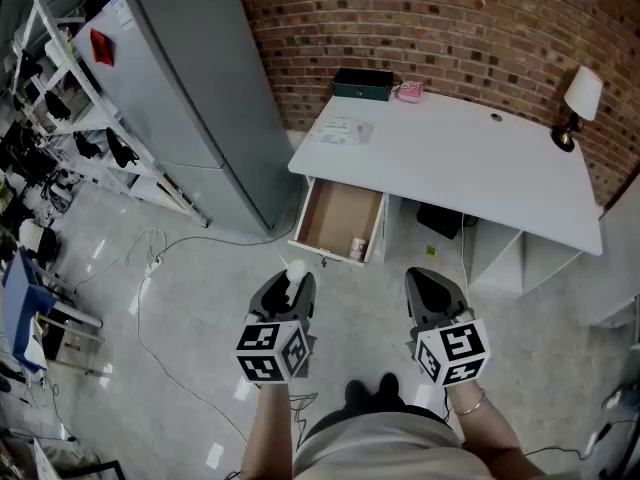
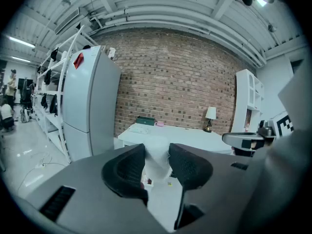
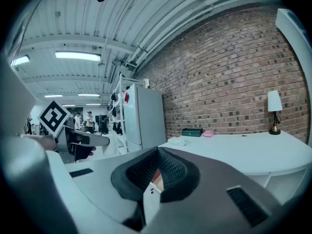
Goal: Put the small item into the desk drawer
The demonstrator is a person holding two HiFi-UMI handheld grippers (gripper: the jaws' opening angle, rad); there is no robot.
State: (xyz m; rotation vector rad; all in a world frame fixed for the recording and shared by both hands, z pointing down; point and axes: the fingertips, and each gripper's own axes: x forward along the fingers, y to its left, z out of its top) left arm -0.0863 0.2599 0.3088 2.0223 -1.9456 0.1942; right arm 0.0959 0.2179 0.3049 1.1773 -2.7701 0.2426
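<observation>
Left gripper (image 1: 291, 284) is clasping the small white item (image 1: 296, 270) between its pads; right gripper (image 1: 426, 278) is riding clenched, empty. Open desk drawer (image 1: 335, 213) is waiting ahead of both; carry and drop not yet done.

Ahead of my left gripper (image 1: 291, 286), the drawer (image 1: 338, 218) juts from the left end of the desk (image 1: 450, 158). The fridge (image 1: 190, 88) stands further left, and the lamp (image 1: 578, 103) is on the desk's right corner.

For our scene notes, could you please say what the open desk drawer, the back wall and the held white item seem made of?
Open desk drawer: white front, matt brown inside, probably wood board. Back wall: bare red-brown brick, mortar lines visible. Small white item in the left gripper: matt, soft-edged, perhaps tissue or cloth; unclear.
</observation>
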